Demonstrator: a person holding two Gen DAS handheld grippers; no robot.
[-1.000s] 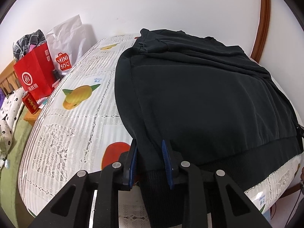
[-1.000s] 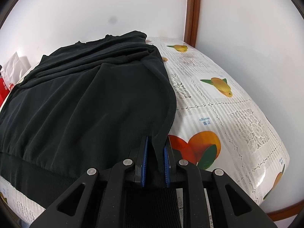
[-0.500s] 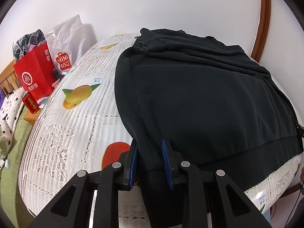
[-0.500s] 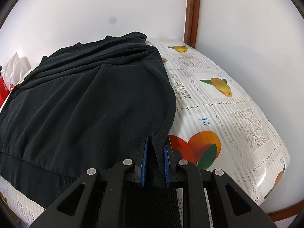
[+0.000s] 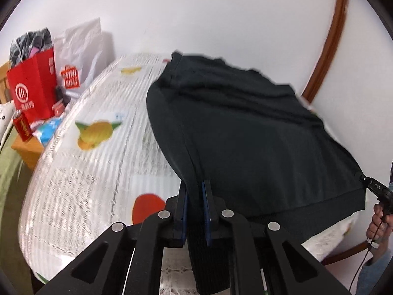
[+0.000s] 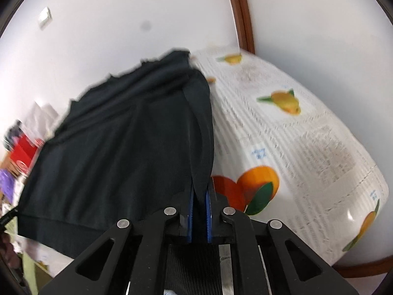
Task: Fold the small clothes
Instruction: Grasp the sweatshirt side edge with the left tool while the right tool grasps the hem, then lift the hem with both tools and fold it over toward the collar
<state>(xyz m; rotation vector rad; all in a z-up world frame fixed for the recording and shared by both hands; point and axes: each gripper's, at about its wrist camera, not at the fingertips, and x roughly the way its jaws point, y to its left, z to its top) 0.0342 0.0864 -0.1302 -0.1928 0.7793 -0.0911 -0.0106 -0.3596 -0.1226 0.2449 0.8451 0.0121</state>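
- On the fruit-printed tablecloth [image 5: 98, 162], seen from my left wrist, the black garment [image 5: 245, 137] lies spread from the far wall towards me, its ribbed hem nearest.
- My left gripper [image 5: 195, 206] is clamped on the near left corner of that hem; the blue pads [image 5: 205, 211] press the cloth from both sides, and the ribbed band hangs down between the fingers.
- The hem runs taut from my grip to the right, raised off the cloth, to the far corner where my right gripper [image 5: 375, 186] shows at the picture's edge, with my right hand [image 5: 379, 223] just below it.
- At the left, past the table's edge, a red paper bag [image 5: 33, 91] stands beside a white shopping bag [image 5: 78, 56].
- From my right wrist, the same garment [image 6: 118, 147] fills the left half, and its right edge comes down in a fold straight into my right gripper [image 6: 199, 211].
- Those fingers are closed tight on the near right corner of the hem, the cloth pinched between the blue pads [image 6: 209, 213].
- The tablecloth [image 6: 307, 147] lies bare to the right of the garment, an orange fruit print just beside my fingertips.
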